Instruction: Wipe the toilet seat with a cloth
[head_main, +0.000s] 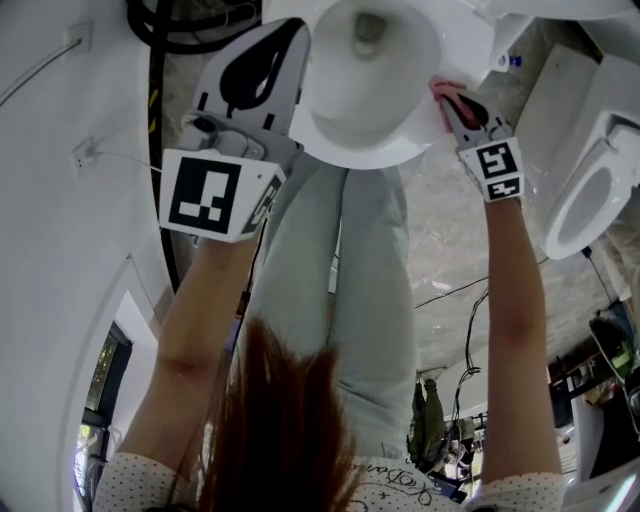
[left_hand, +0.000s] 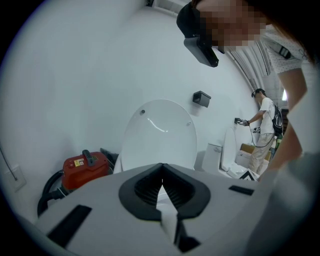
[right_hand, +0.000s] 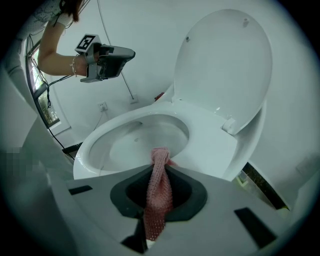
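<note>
Cloth (right_hand: 158, 192), one, pink knit: clamped between jaws of right gripper (right_hand: 159, 167), free end on toilet seat (right_hand: 212, 145). Left gripper (left_hand: 161, 184): jaws together, nothing between, held apart from bowl. Toilets: two; second toilet (head_main: 598, 180) at right. Red canister (left_hand: 85, 168): one.

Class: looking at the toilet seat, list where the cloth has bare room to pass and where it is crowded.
Bare: the wide stretch of toilet seat between the cloth and the hinge; also the opposite arc beside the bowl. Crowded: the near rim, where the right gripper holds the cloth.
</note>
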